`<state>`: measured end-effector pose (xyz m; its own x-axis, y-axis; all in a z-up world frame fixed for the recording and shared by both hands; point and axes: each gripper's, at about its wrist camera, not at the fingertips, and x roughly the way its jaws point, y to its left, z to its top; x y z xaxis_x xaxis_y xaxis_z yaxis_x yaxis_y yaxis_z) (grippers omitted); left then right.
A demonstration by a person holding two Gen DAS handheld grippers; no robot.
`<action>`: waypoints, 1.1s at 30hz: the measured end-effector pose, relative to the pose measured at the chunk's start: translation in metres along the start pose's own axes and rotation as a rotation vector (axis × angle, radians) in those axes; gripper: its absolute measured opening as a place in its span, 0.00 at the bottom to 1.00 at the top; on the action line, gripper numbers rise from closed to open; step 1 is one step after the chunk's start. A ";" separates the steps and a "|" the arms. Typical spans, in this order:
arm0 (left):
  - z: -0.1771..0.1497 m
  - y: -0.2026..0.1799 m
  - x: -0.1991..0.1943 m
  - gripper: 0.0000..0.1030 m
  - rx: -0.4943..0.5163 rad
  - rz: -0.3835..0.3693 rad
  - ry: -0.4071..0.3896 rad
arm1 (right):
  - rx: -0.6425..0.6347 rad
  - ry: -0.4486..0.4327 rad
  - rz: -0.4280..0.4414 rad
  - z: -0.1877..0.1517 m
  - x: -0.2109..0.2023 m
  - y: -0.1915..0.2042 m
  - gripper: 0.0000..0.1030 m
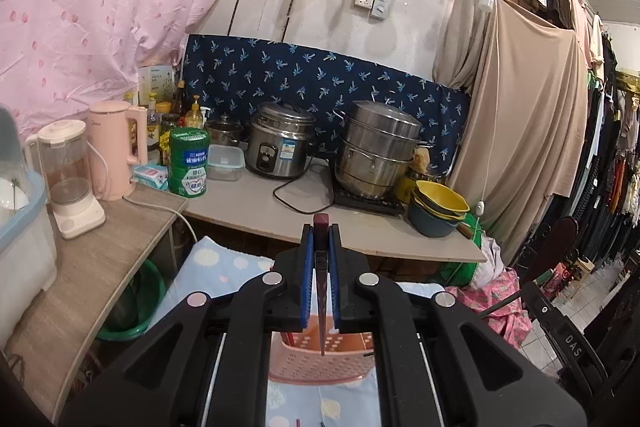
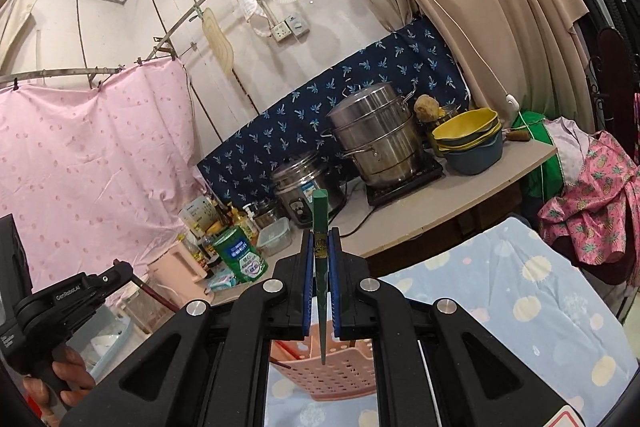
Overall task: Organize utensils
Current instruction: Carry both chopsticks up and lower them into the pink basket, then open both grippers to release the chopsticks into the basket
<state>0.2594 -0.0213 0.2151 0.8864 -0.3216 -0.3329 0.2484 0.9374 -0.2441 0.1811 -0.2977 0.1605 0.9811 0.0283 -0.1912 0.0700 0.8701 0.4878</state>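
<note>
My left gripper (image 1: 321, 247) is shut on a dark red chopstick (image 1: 321, 291), held upright with its thin tip pointing down over a pink perforated basket (image 1: 320, 359). My right gripper (image 2: 321, 251) is shut on a green chopstick (image 2: 321, 267), also tip down over the same pink basket (image 2: 320, 371). The basket lies on a light blue spotted cloth (image 2: 500, 291). Another dark red chopstick (image 2: 154, 294) shows at the left of the right wrist view, held by the other gripper unit (image 2: 60, 303).
A counter (image 1: 256, 203) behind holds a rice cooker (image 1: 280, 143), steel steamer pot (image 1: 376, 147), stacked yellow and blue bowls (image 1: 438, 207), green tin (image 1: 188, 163), pink kettle (image 1: 112, 147) and blender (image 1: 68, 179). Clothes hang at the right.
</note>
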 end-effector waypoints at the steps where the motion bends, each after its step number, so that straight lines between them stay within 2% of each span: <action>1: 0.002 0.000 0.005 0.07 0.002 0.006 0.000 | 0.005 -0.005 -0.002 0.002 0.006 0.000 0.07; 6: 0.002 0.005 0.024 0.07 0.001 0.013 0.008 | 0.004 -0.001 -0.025 0.007 0.034 -0.001 0.07; 14: -0.020 0.019 0.053 0.07 -0.013 0.036 0.078 | -0.026 0.100 -0.064 -0.022 0.074 -0.010 0.07; 25: -0.033 0.026 0.066 0.07 -0.029 0.032 0.124 | -0.040 0.179 -0.082 -0.047 0.094 -0.016 0.07; 26: -0.035 0.027 0.065 0.09 -0.032 0.032 0.125 | -0.039 0.181 -0.082 -0.048 0.094 -0.016 0.11; 28: -0.037 0.027 0.065 0.21 -0.034 0.027 0.129 | -0.036 0.172 -0.091 -0.048 0.091 -0.016 0.24; 29: -0.038 0.027 0.064 0.33 -0.035 0.029 0.129 | -0.032 0.163 -0.092 -0.048 0.089 -0.016 0.36; 30: -0.039 0.027 0.064 0.39 -0.036 0.031 0.127 | -0.031 0.155 -0.092 -0.049 0.086 -0.016 0.42; 33: -0.041 0.026 0.061 0.44 -0.040 0.033 0.135 | -0.035 0.149 -0.091 -0.049 0.080 -0.015 0.42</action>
<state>0.3040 -0.0219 0.1508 0.8328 -0.3081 -0.4600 0.2018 0.9426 -0.2660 0.2496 -0.2847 0.0964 0.9333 0.0186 -0.3587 0.1488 0.8889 0.4333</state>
